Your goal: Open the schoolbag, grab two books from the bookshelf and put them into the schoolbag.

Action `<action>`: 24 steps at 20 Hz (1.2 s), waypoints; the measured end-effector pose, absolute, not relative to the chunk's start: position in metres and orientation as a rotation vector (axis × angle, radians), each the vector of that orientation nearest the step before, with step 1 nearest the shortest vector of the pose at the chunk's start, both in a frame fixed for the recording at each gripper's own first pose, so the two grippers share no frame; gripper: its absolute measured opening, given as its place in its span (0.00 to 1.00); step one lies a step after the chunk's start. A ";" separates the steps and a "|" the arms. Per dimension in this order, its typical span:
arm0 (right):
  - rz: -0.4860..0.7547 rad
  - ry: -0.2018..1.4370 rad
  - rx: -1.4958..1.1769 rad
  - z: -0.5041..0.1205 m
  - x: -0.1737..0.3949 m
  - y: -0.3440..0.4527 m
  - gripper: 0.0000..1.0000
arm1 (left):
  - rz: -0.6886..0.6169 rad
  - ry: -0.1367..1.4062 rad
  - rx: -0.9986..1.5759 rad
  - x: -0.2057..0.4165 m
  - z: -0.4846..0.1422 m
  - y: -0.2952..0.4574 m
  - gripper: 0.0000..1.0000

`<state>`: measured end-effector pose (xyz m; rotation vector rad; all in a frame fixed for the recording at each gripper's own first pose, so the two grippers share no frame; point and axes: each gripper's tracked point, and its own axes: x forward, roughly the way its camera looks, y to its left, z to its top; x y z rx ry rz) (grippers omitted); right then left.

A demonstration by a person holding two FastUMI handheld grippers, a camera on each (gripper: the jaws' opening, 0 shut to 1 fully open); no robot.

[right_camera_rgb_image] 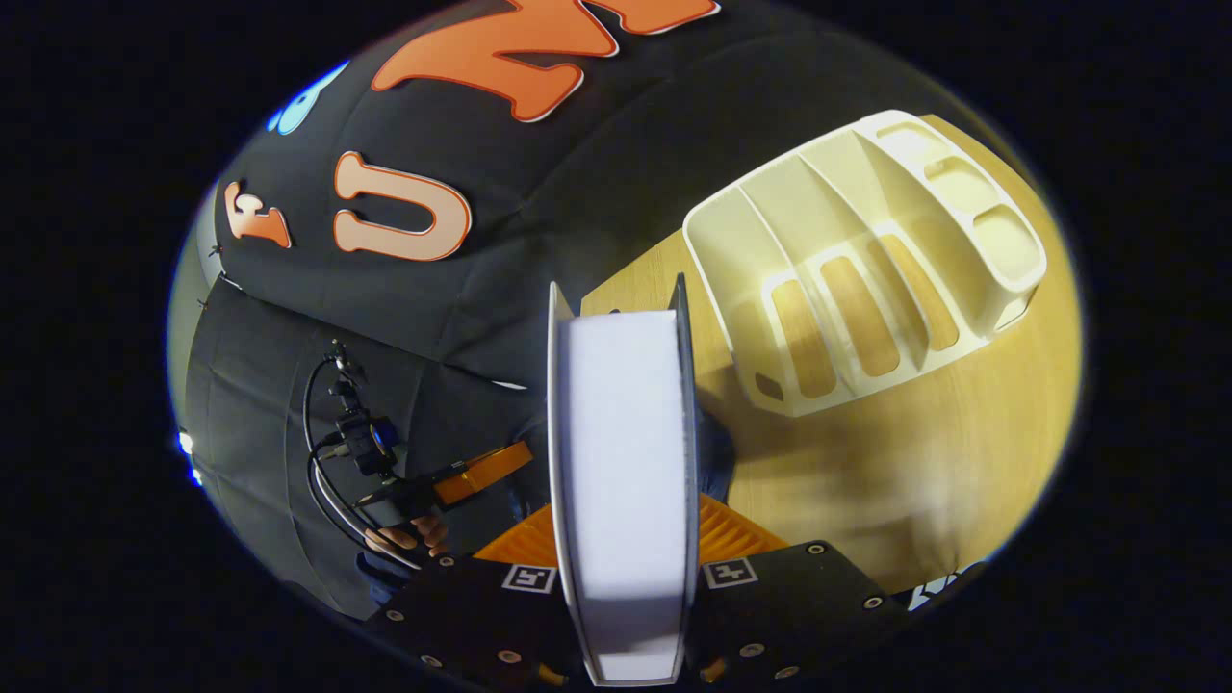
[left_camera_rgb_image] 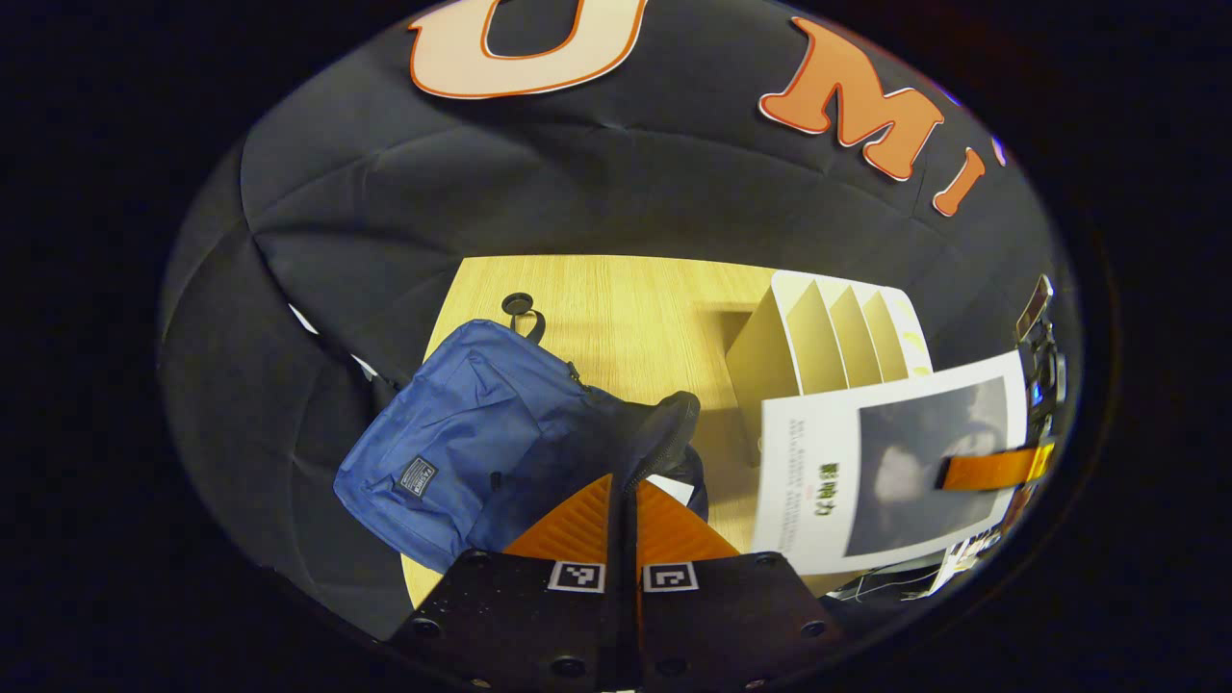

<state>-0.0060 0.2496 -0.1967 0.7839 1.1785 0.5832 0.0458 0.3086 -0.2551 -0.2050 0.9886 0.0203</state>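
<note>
— Since the table [left_camera_rgb_image: 626, 318] is wide but the schoolbag [left_camera_rgb_image: 462, 452] slumps at its left edge, what could go wrong?

— The bag's dark opening flap [left_camera_rgb_image: 664, 433] could sag shut. The left gripper [left_camera_rgb_image: 624, 500] has both fingers clenched on that flap's edge, and fabric slips easily from so thin a pinch.

— And the bookshelf [right_camera_rgb_image: 866, 279]?

— It stands slots bare toward the table's far right side, so I judge this the last book.

— Where is that book [right_camera_rgb_image: 626, 481]?

— Clamped spine-up between the fingers of the right gripper [right_camera_rgb_image: 624, 539], carried above the table, beside the bag. In the left gripper view its cover [left_camera_rgb_image: 895, 472] faces outward, one finger [left_camera_rgb_image: 991, 469] across it. Tilting could catch a corner on the bag's rim.

— The holding hand [right_camera_rgb_image: 404, 534]?

— Low, wrapped round the left gripper's handle.
</note>
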 end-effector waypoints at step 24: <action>0.439 1.210 1.153 -0.321 -0.037 0.425 0.41 | -0.030 1.006 -0.154 0.054 -0.253 0.295 0.00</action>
